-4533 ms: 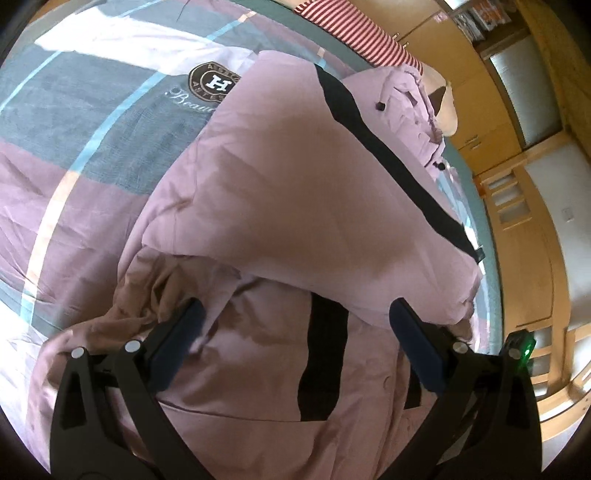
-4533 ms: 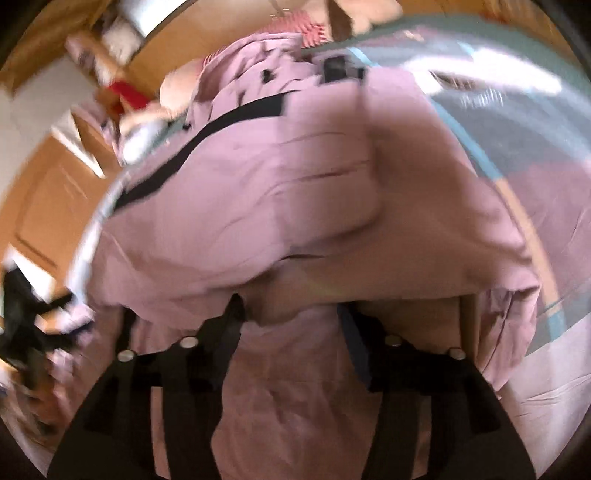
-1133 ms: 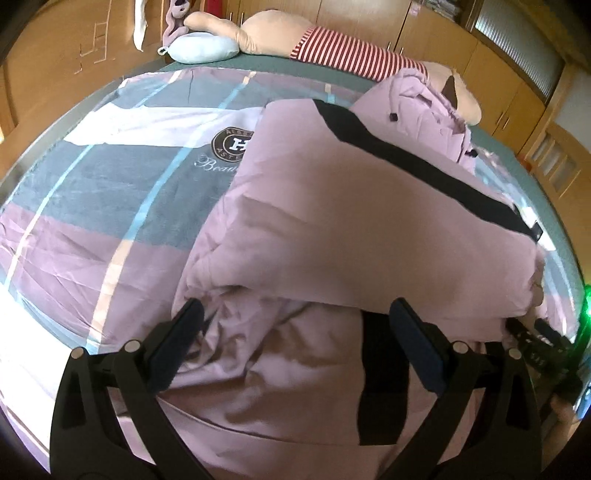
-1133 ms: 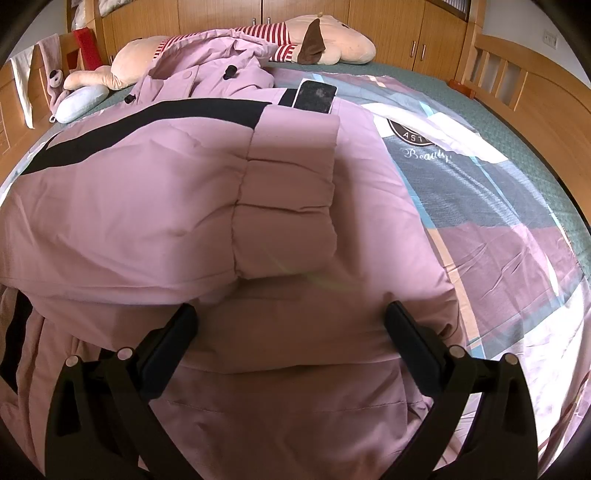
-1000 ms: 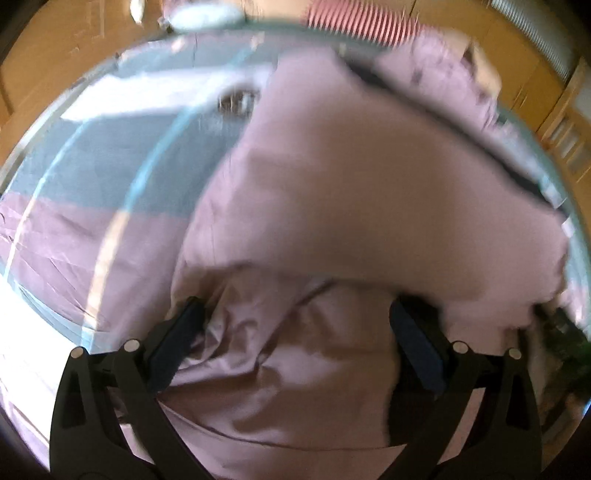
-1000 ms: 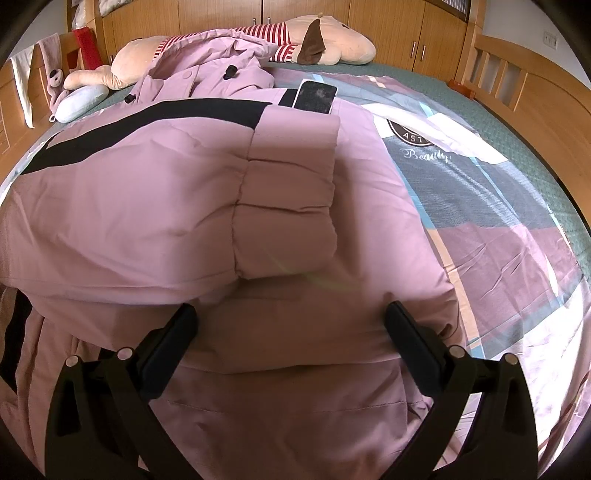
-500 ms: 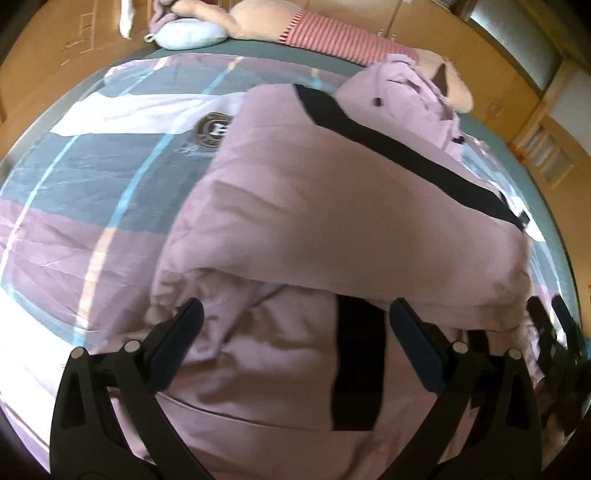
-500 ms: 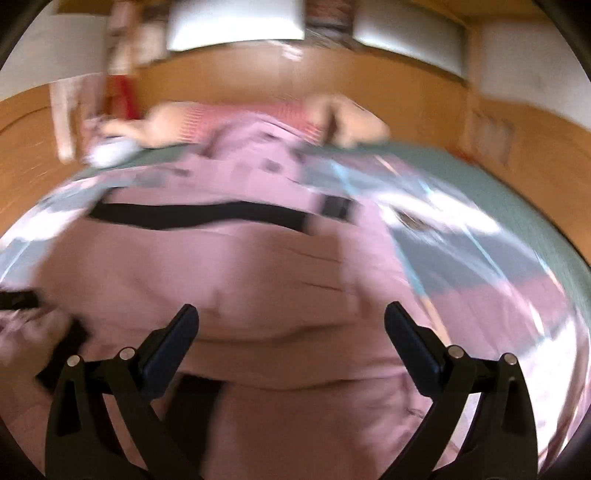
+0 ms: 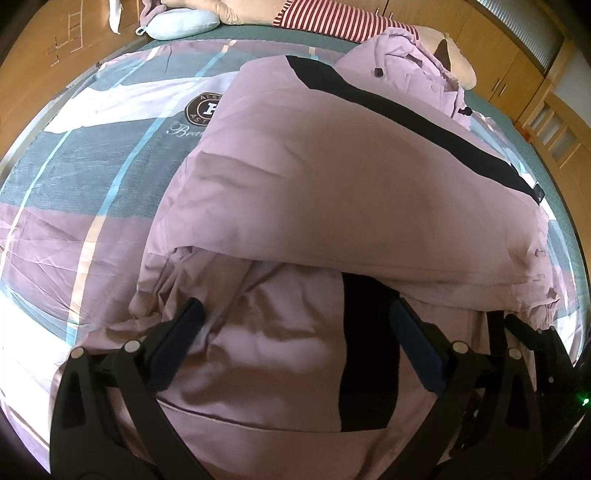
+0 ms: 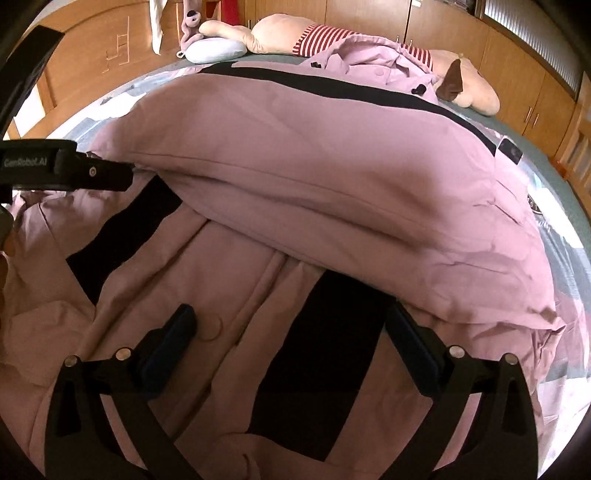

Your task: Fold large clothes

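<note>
A large pink padded coat [image 9: 332,177] with black stripes lies on the bed, its upper part folded over the lower lining. It fills the right wrist view [image 10: 314,177] too. My left gripper [image 9: 295,325] is open and empty just above the coat's lower part, near a black stripe [image 9: 369,350]. My right gripper [image 10: 291,325] is open and empty over the lower part, between two black stripes. The left gripper's body also shows at the left edge of the right wrist view [image 10: 55,166].
The coat lies on a plaid bedspread [image 9: 92,166] with a round logo. A striped plush toy [image 10: 295,33] and a pale blue pillow [image 9: 181,27] lie at the head of the bed. Wooden cupboards [image 10: 461,33] stand behind. A wooden bed rail [image 9: 554,122] is at the right.
The right gripper has swung left and lower over the coat's lower part. The left gripper shifted slightly, still over the lower hem. Both stayed open.
</note>
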A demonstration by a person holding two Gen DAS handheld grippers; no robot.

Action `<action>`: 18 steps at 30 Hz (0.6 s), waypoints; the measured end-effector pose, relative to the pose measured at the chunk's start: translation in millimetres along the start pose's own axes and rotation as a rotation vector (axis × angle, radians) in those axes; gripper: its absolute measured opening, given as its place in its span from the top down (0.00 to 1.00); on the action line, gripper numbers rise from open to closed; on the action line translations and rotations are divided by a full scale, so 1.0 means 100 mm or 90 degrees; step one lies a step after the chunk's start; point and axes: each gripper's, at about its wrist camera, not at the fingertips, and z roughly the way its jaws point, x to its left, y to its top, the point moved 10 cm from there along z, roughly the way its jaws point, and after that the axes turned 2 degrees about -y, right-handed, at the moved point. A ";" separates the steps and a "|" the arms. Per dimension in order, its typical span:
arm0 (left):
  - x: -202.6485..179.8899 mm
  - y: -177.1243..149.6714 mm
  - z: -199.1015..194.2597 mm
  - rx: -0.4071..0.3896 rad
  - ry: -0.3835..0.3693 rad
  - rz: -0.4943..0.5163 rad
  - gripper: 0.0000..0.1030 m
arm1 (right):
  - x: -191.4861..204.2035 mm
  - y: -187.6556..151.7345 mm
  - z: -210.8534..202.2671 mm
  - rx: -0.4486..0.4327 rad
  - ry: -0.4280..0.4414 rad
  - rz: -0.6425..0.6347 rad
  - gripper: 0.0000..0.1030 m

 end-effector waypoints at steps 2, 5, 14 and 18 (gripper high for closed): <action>-0.01 0.05 -0.10 -0.028 -0.017 -0.012 0.02 | -0.04 0.01 0.00 0.000 -0.003 -0.002 0.01; -0.03 0.26 -0.36 -0.103 -0.032 -0.011 0.02 | 0.06 0.01 0.01 -0.001 -0.002 -0.001 0.01; -0.05 0.04 0.44 0.092 0.046 0.061 0.02 | 0.08 -0.03 0.01 -0.004 -0.008 -0.004 0.01; -0.11 0.06 0.43 0.079 0.087 0.108 0.02 | 0.08 -0.04 0.00 -0.004 -0.008 -0.003 0.01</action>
